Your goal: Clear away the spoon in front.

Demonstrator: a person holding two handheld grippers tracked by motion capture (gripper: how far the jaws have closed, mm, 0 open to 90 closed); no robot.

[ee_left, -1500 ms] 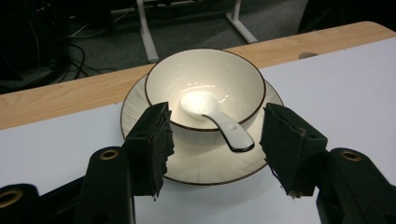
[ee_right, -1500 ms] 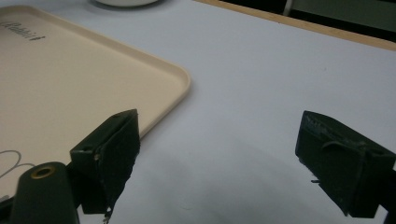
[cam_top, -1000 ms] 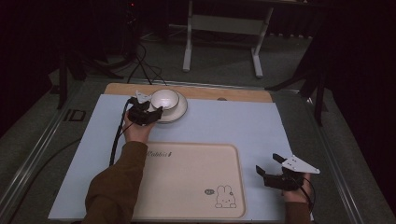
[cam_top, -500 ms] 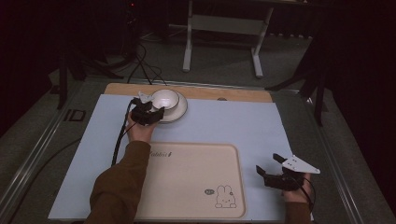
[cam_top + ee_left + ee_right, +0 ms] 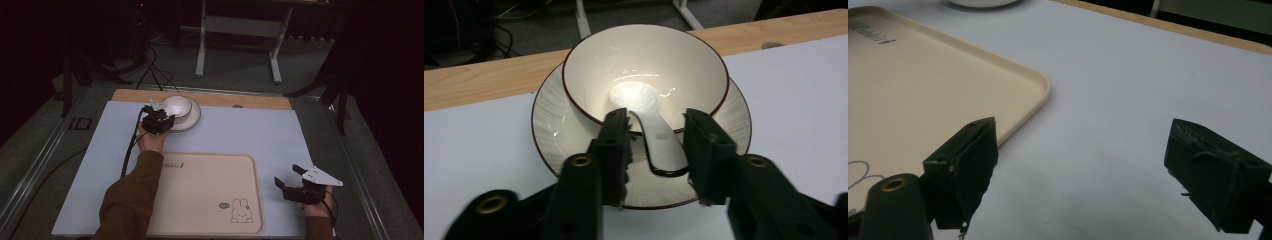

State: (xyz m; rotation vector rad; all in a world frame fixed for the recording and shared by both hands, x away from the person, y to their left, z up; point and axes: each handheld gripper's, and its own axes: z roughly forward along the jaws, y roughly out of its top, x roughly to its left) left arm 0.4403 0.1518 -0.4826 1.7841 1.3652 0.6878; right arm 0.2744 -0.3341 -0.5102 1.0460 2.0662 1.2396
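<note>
My left gripper (image 5: pixel 161 121) is at the far left of the table, right up against the bowl (image 5: pixel 644 70) that sits on a saucer (image 5: pixel 551 135) near the wooden far edge. A white spoon (image 5: pixel 656 137) lies in the bowl, its scoop down in the bottom and its handle coming out over the near rim toward me. In the left gripper view the handle runs between my two jaws, which have just been closing around it. There is a sliver of gap on each side of the handle, so the pads do not press on it yet: the spoon is framed, not gripped.

To do this well, I judge that I should finish the squeeze slowly and keep the handle centred, since it sits a little nearer the right jaw and could be nudged sideways against the bowl's rim. The glazed handle looks slippery, so I want the pads flat on its sides rather than on its curved end. Once the grip is firm, a straight lift up and back should clear the rim without dragging the bowl across the saucer.

My right gripper (image 5: pixel 294 179) waits at the near right with its jaws spread wide over bare table, just right of the beige tray (image 5: pixel 200 165), holding nothing. The tray lies in the near middle, with a rabbit drawing (image 5: pixel 241 211) in its near right corner, and looks like the place where the spoon would go.
</note>
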